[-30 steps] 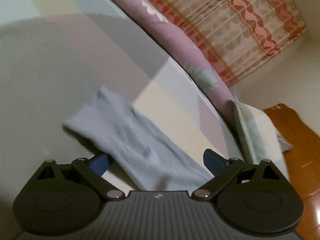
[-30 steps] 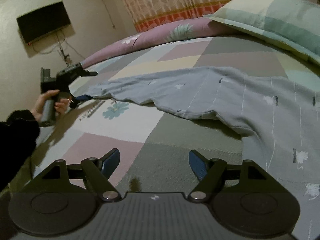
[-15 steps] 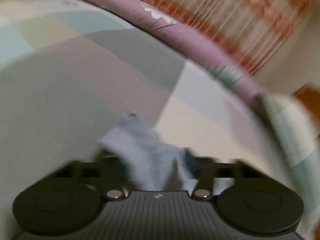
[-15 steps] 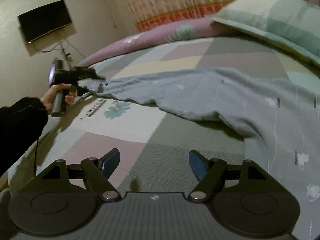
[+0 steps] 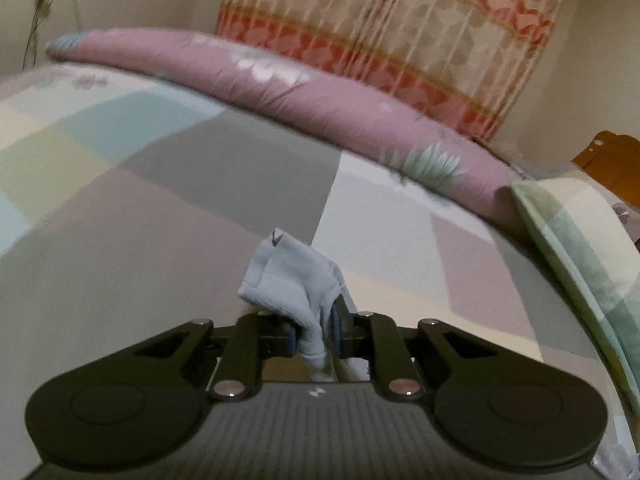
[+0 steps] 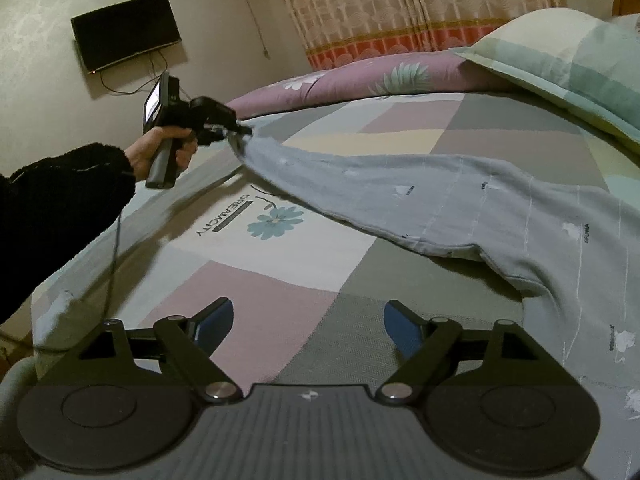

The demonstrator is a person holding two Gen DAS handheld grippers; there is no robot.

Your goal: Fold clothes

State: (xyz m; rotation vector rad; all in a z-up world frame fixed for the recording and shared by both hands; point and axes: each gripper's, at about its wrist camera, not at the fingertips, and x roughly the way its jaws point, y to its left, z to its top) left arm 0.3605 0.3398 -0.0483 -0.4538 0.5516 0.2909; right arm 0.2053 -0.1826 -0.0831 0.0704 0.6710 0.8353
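Note:
A pale blue-grey garment point(image 6: 460, 200) with small prints lies spread across the patchwork bed cover point(image 6: 280, 312). In the left wrist view its bunched narrow end point(image 5: 288, 280) sits between the blue pads of my left gripper point(image 5: 314, 332), whose jaws are closing and pinch the cloth. The right wrist view shows that left gripper point(image 6: 240, 130), held by a hand point(image 6: 160, 152), lifting this end off the bed at the left. My right gripper point(image 6: 308, 320) hovers over bare cover near the garment's body, its jaws opening with nothing between them.
A rolled purple quilt point(image 5: 320, 100) lies along the far side of the bed, with a checked pillow point(image 6: 560, 60) at the right. Behind are a patterned curtain point(image 5: 400, 20), a wall-mounted black screen point(image 6: 124, 30) and a wooden headboard point(image 5: 612, 160).
My left gripper went from open around the flat garment end to shut on it, then rose and rolled, bunching and lifting the cloth. The right gripper stayed in place, its jaws slightly wider.

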